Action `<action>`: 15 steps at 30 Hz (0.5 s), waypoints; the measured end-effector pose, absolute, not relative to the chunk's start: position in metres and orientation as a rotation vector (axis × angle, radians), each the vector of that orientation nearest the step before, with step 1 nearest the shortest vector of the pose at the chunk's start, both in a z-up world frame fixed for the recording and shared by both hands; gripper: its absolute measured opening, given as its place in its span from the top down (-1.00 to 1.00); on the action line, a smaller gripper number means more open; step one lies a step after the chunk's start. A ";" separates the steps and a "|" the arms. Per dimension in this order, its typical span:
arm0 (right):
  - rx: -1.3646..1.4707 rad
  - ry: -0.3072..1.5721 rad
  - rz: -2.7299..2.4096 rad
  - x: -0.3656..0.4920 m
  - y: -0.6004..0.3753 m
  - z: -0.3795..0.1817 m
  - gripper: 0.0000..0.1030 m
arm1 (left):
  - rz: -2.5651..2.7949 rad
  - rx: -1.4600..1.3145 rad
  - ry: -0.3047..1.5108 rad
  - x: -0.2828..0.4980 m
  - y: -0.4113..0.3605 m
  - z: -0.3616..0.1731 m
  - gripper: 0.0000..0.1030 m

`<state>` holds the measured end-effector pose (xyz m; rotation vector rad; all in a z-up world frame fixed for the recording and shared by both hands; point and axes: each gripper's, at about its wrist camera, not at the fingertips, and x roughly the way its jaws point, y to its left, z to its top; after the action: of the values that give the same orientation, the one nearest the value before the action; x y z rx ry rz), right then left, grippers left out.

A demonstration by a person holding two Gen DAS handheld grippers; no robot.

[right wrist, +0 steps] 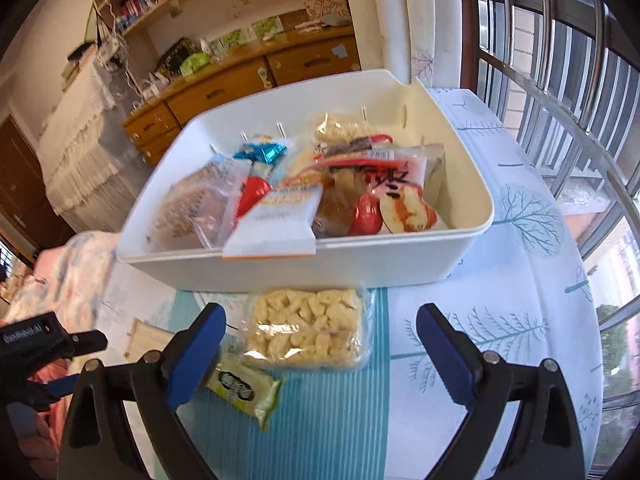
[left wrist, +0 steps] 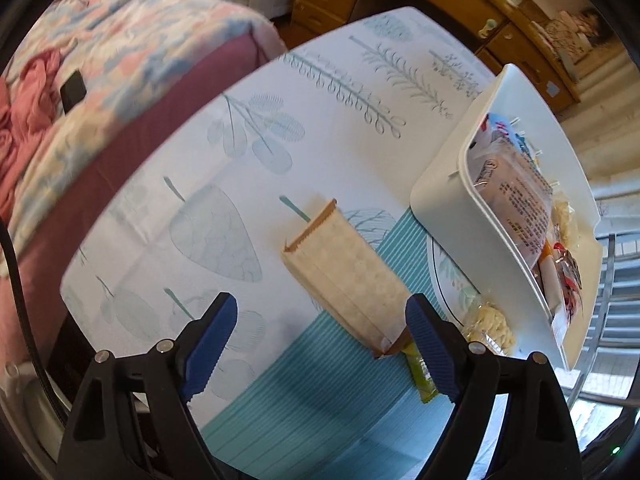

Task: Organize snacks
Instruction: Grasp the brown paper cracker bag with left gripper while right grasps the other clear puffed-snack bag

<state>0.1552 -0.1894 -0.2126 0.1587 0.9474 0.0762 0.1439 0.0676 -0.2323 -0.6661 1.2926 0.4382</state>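
A white bin (right wrist: 360,258) holds several snack packets, and it also shows at the right of the left wrist view (left wrist: 444,192). On the table in front of it lie a clear pack of pale crackers (right wrist: 306,328), a small green packet (right wrist: 244,390) and a tan paper packet (left wrist: 344,276). The cracker pack (left wrist: 490,326) and green packet (left wrist: 420,372) also show in the left wrist view. My left gripper (left wrist: 322,352) is open, above the near end of the tan packet. My right gripper (right wrist: 320,356) is open, just short of the cracker pack.
The round table has a leaf-print cloth (left wrist: 304,120) and a teal striped mat (right wrist: 320,432). A bed with a floral quilt (left wrist: 120,48) is beside the table. A wooden dresser (right wrist: 248,80) stands behind, and window bars (right wrist: 560,80) to the right.
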 end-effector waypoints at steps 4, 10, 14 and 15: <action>0.128 0.993 0.052 0.159 -0.183 -0.228 -0.89 | 0.482 -0.742 1.324 0.150 0.069 -0.246 -0.66; 0.091 1.042 0.073 0.165 -0.171 -0.242 -0.89 | 0.556 -0.825 1.373 0.159 0.067 -0.269 -0.66; 0.050 1.071 0.079 0.170 -0.162 -0.248 -0.89 | 0.613 -0.841 1.392 0.165 0.069 -0.279 -0.66; 0.041 1.079 0.083 0.171 -0.161 -0.250 -0.89 | 0.628 -0.839 1.401 0.167 0.070 -0.282 -0.66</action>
<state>0.1709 -0.1606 -0.2496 0.0411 1.0793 0.0825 0.1670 0.0696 -0.2817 -0.8393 1.4008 0.6279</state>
